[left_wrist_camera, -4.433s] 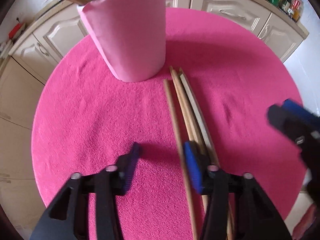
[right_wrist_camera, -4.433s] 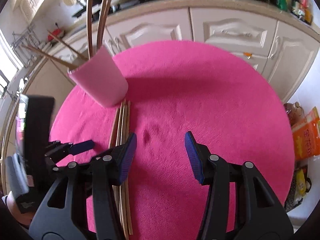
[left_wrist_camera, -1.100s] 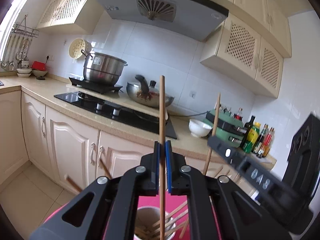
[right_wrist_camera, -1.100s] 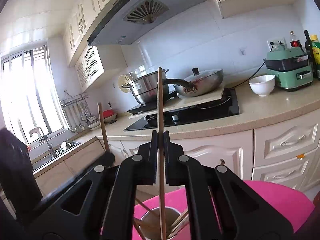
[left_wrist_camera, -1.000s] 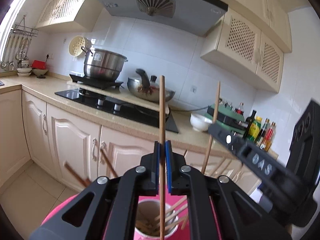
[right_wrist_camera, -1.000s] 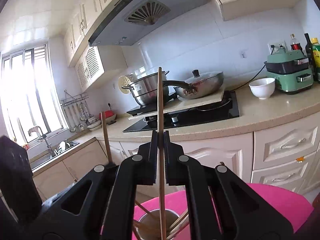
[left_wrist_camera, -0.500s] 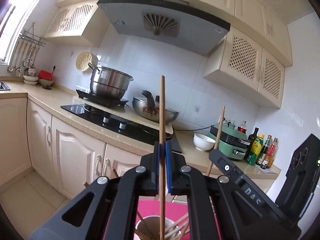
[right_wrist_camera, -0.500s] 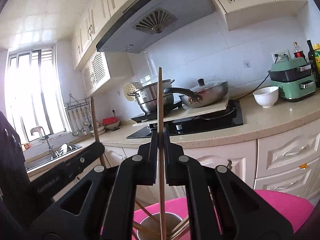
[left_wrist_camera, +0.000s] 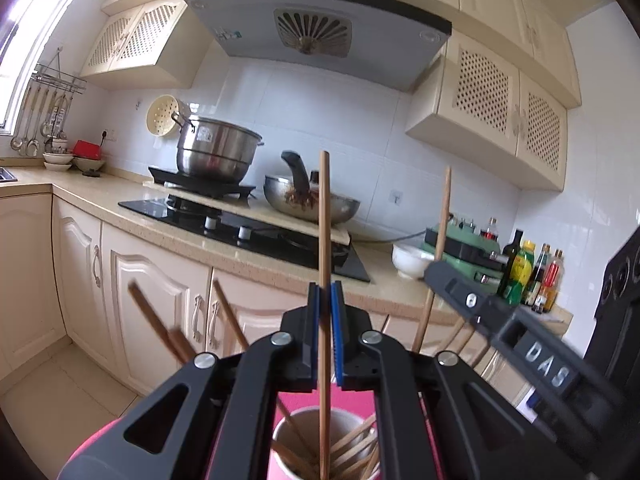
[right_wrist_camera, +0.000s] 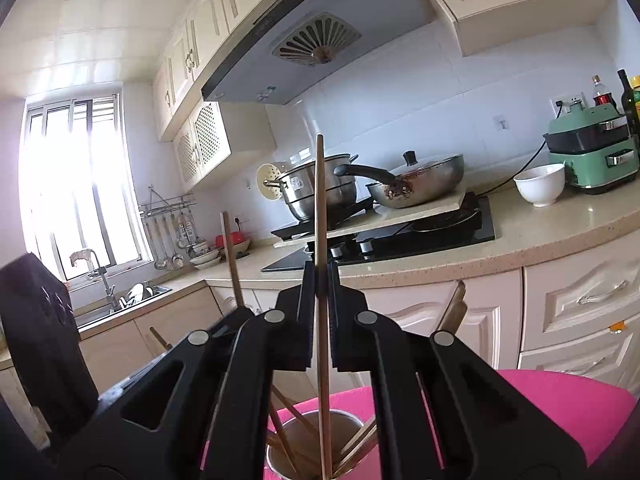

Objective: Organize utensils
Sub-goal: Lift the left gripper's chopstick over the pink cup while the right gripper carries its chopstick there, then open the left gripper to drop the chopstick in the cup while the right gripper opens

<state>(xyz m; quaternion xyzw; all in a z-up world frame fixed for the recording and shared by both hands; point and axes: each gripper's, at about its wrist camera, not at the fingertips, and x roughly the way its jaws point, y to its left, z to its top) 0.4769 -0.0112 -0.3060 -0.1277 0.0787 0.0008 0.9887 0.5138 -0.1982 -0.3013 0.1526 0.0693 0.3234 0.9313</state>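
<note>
Chopsticks [left_wrist_camera: 324, 240] [right_wrist_camera: 320, 208] stand upright, one clamped in each of the left gripper [left_wrist_camera: 324, 312] and right gripper [right_wrist_camera: 319, 296]; both have sunk toward the cup [left_wrist_camera: 304, 416] at bottom centre, so release comes next.

Pink-clothed table [right_wrist_camera: 560, 400] (round-edged) bears a chopstick-filled cup [left_wrist_camera: 304, 424].

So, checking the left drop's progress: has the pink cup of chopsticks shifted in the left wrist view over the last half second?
Yes. The pink cup shows more, higher against the black tongs.
</note>
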